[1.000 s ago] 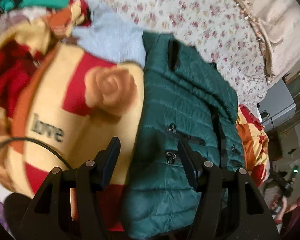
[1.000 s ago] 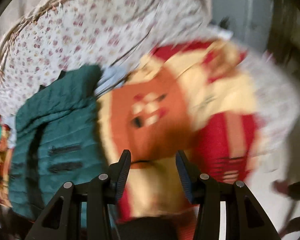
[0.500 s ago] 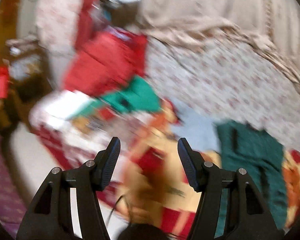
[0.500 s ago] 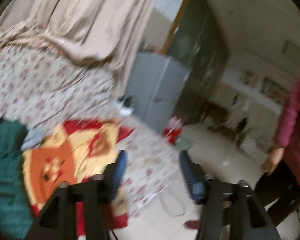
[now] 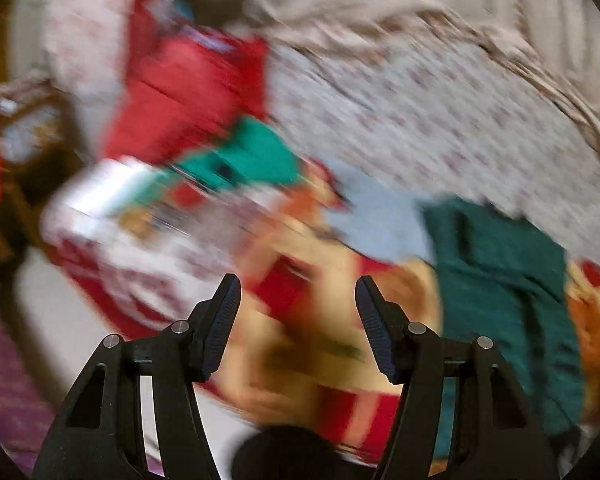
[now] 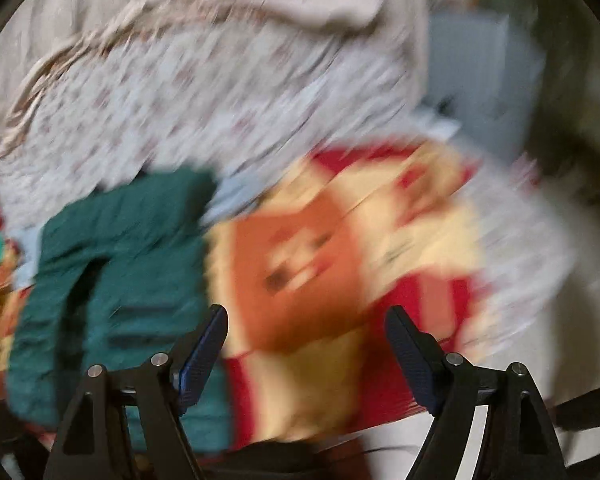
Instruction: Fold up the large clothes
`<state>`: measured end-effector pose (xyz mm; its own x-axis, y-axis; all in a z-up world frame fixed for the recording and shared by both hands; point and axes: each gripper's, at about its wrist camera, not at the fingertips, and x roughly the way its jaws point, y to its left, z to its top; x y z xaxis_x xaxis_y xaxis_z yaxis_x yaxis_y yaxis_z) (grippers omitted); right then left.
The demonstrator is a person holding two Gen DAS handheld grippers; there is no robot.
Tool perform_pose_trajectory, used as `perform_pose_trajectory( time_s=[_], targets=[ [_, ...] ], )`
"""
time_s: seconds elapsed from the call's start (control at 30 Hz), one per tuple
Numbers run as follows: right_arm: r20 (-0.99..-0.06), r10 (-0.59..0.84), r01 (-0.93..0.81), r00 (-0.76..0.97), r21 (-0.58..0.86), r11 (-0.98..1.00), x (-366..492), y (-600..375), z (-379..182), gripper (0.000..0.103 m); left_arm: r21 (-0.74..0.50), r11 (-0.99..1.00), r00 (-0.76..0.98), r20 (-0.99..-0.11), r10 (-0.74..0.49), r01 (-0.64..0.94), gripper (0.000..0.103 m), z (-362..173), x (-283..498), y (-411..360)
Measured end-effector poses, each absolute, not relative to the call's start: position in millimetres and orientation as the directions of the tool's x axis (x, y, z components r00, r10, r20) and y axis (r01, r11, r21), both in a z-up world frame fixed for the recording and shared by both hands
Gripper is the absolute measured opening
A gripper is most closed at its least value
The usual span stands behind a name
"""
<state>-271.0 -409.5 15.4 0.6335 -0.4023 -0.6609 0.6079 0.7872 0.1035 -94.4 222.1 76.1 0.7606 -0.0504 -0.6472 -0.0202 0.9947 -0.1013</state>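
Fingers [image 6: 214, 356] of the right gripper [image 6: 306, 350] have just been opening and stand wide with nothing between them; the left gripper [image 5: 298, 320] is also open and empty. Both hover above the bed [image 5: 440, 120], its flowered sheet blurred. On the bed, the green padded jacket [image 6: 120, 272] lies folded, with a cartoon blanket [image 6: 340, 260] just beside it. Judged from this, the next garment should be spread flat beside the jacket before gripping its edges.
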Motion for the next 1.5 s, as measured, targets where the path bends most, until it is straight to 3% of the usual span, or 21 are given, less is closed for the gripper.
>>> perform_pose_trajectory(
  time_s=[0.13, 0.23, 0.37, 0.63, 0.7, 0.87, 0.93, 1.07, 1.23, 1.4, 1.5],
  targets=[
    [-0.749, -0.201, 0.553, 0.631, 0.253, 0.794, -231, -410, -39, 0.068, -0.202, 0.972, 0.645, -0.729, -0.231, 0.121, 0.060, 26, -78, 154],
    [-0.757, -0.140, 0.450, 0.639, 0.220, 0.865, -218, -374, -48, 0.068, -0.210, 0.951, 0.569, -0.764, -0.304, 0.227, 0.060, 0, -73, 105],
    [-0.785, -0.059, 0.363, 0.616, 0.217, 0.906, -197, -343, -65, 0.068, -0.153, 0.933, 0.511, -0.802, -0.309, 0.325, 0.060, -26, -74, 49],
    [-0.842, 0.297, 0.316, 0.450, 0.461, 0.829, -196, -328, -116, 0.069, -0.131, 0.871, 0.341, -0.885, -0.318, 0.474, 0.060, -73, -112, -2],
    [-0.823, 0.397, 0.296, 0.405, 0.529, 0.795, -217, -322, -121, 0.069, -0.152, 0.854, 0.290, -0.899, -0.329, 0.497, 0.060, -83, -126, -2],
    [-0.774, 0.490, 0.262, 0.400, 0.609, 0.748, -287, -309, -113, 0.068, -0.272, 0.821, 0.138, -0.912, -0.386, 0.501, 0.060, -94, -157, 24],
    [-0.776, 0.473, 0.257, 0.416, 0.600, 0.758, -309, -304, -107, 0.068, -0.280, 0.823, 0.128, -0.913, -0.388, 0.495, 0.060, -92, -169, 37],
    [-0.832, 0.305, 0.286, 0.464, 0.466, 0.837, -342, -304, -84, 0.068, -0.267, 0.839, 0.201, -0.895, -0.398, 0.474, 0.060, -67, -184, 71],
    [-0.777, 0.143, 0.348, 0.613, 0.427, 0.834, -317, -338, -50, 0.069, -0.254, 0.858, 0.356, -0.829, -0.431, 0.446, 0.060, -23, -174, 88],
    [-0.759, 0.065, 0.436, 0.648, 0.440, 0.785, -260, -382, -66, 0.072, -0.281, 0.867, 0.418, -0.787, -0.453, 0.412, 0.060, -16, -127, 86],
    [-0.766, 0.086, 0.471, 0.636, 0.475, 0.744, -236, -403, -88, 0.072, -0.315, 0.867, 0.396, -0.792, -0.464, 0.386, 0.060, -30, -92, 82]
  ],
)
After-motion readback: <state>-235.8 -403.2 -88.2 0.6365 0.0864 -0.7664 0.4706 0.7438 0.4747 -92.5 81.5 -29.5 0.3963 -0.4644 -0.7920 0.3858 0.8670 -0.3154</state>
